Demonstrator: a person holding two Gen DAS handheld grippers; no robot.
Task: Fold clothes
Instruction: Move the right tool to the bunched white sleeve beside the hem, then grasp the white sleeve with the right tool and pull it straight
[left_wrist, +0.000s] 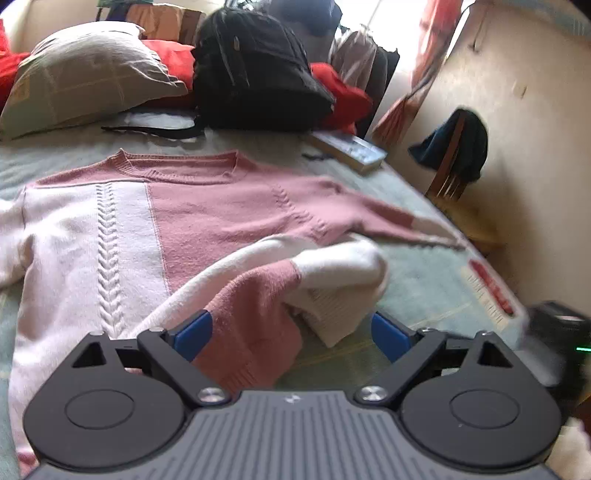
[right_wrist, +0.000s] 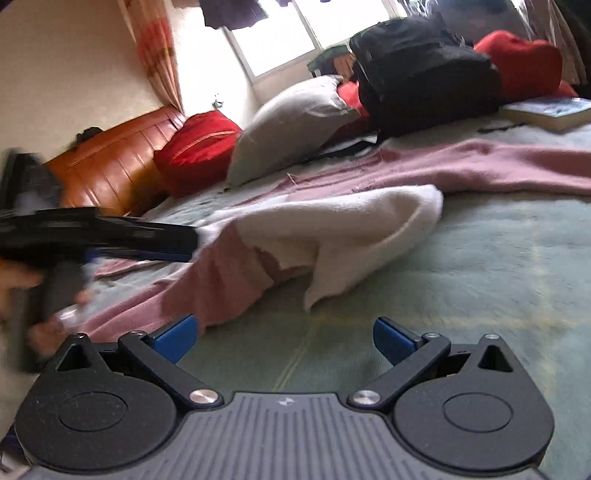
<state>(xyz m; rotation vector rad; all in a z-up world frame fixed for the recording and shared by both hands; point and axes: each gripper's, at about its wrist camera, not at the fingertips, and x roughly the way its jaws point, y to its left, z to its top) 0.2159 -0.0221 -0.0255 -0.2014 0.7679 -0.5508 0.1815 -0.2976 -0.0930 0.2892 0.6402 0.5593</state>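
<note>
Two grippers are shown above a pink-and-white sweater (left_wrist: 207, 221) that is spread flat on a pale green bedspread (left_wrist: 424, 280), its lower corner folded up into a loose hump. The left gripper (left_wrist: 291, 334) is held with jaws wide apart; the folded corner lies between its blue pads (left_wrist: 194, 334) but is not pinched. The right gripper (right_wrist: 284, 338) is likewise spread wide over bare bedspread — nothing is held. One container is seen: a black backpack (left_wrist: 255, 70), closed, its contents hidden. It is flanked by a grey pillow (left_wrist: 88, 74), red cushions (right_wrist: 199, 144) and a book (right_wrist: 550, 110). The sweater's left sleeve is cut off by the frame edge — the person's hand (right_wrist: 22, 291) is blurred.
</note>
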